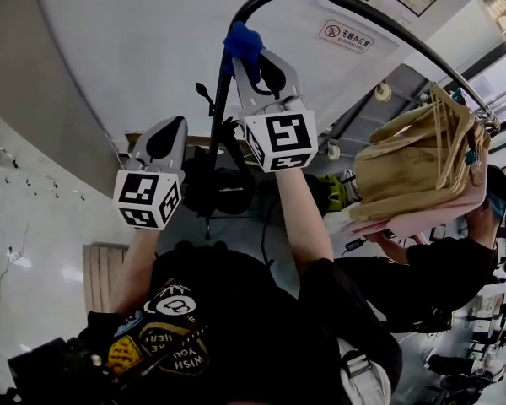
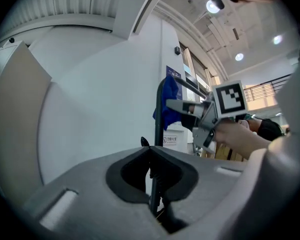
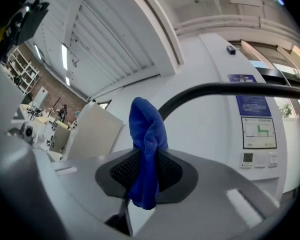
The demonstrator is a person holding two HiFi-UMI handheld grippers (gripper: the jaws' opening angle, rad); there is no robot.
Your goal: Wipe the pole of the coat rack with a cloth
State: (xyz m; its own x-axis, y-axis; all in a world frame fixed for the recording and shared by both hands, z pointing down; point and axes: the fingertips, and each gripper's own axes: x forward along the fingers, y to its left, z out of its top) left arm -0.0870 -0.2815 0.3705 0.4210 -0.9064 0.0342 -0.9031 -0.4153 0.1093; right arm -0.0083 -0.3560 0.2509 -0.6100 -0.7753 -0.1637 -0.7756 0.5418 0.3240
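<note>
The coat rack's black pole [image 1: 223,99] rises in the middle of the head view and bends over to the right. My right gripper [image 1: 251,59] is shut on a blue cloth [image 1: 243,42], which lies against the pole just below the bend. In the right gripper view the cloth [image 3: 147,129] stands bunched up between the shut jaws, with the curved pole [image 3: 215,89] behind it. My left gripper [image 1: 170,125] hangs lower, left of the pole, shut and empty. In its own view the pole [image 2: 158,119] stands beyond the jaw tips [image 2: 150,151], with the cloth [image 2: 171,101] above.
A tan bag [image 1: 413,163] hangs from the rack's arm at the right. Below it stands another person in black [image 1: 443,272]. A white wall with a sign [image 1: 346,35] is behind the rack. A wooden slatted piece [image 1: 101,277] lies at lower left.
</note>
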